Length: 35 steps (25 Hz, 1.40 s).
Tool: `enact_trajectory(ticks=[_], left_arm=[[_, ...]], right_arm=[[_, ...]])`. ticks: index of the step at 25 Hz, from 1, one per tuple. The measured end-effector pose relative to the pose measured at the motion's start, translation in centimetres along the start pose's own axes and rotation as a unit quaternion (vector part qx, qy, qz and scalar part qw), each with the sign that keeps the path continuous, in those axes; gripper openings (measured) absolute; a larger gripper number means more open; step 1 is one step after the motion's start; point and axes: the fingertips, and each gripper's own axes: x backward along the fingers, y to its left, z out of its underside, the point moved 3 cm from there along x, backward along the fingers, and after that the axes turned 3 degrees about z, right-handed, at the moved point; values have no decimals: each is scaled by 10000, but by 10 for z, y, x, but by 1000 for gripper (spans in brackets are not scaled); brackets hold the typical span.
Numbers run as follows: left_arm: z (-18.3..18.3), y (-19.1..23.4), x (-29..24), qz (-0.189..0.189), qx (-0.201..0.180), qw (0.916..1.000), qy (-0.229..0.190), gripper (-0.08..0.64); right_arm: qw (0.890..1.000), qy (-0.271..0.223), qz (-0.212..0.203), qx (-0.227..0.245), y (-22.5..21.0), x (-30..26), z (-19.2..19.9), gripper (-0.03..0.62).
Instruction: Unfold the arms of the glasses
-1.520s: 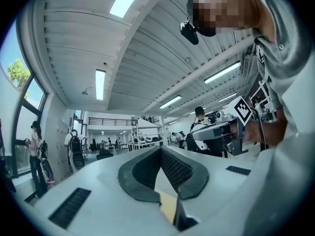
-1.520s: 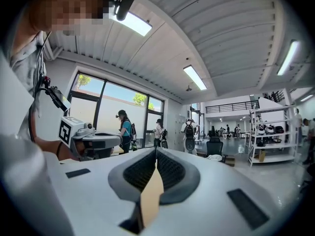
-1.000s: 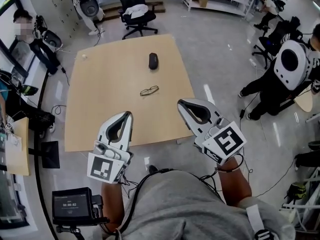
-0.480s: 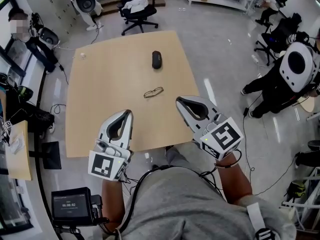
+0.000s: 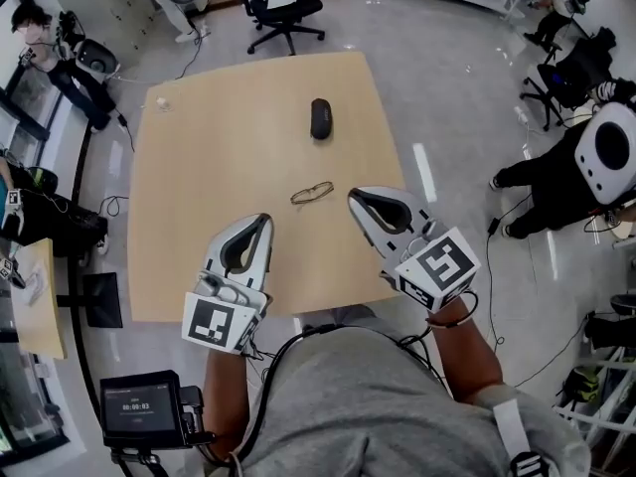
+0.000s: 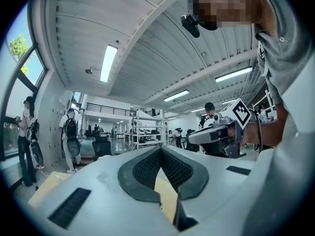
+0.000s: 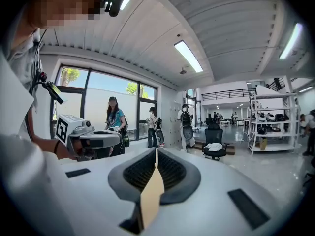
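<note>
The glasses [image 5: 312, 193] lie folded on the wooden table [image 5: 199, 177], a little right of its middle. A black case [image 5: 320, 118] rests farther back. My left gripper [image 5: 263, 220] hovers over the table's near part, left of the glasses and nearer to me, shut and empty. My right gripper [image 5: 354, 198] is just right of the glasses, also shut with nothing in it. In the left gripper view the jaws of the left gripper [image 6: 160, 149] meet at the tip. The right gripper view shows the right gripper [image 7: 156, 152] closed too. Neither gripper view shows the glasses.
A small white object [image 5: 162, 102] sits at the table's far left corner. An office chair [image 5: 283, 3] stands beyond the table. People stand at the left [image 5: 35, 23] and right [image 5: 596, 162]. A screen device [image 5: 142, 405] is at my lower left.
Both grippers have moved forward from the table's near edge to over the table, closer to the glasses. The table sits nearer in view. The jaws stayed shut.
</note>
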Motion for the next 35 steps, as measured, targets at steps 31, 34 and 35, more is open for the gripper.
enact_trajectory(ticks=[31,34,35], left_arm=[[250,75,-117,156,1400,9681,2073,5],[292,77,-127,176,1651,9570,2380,5],[307,79,-131,176,1732,9532,2472,5]], right_arm=[[9740,2142,-563,-479,-103,-154,182,9],[9618,2624,-718,-293,-113,-168,231,11],[9570,2786,-769,-253,-117,-173,250,11]])
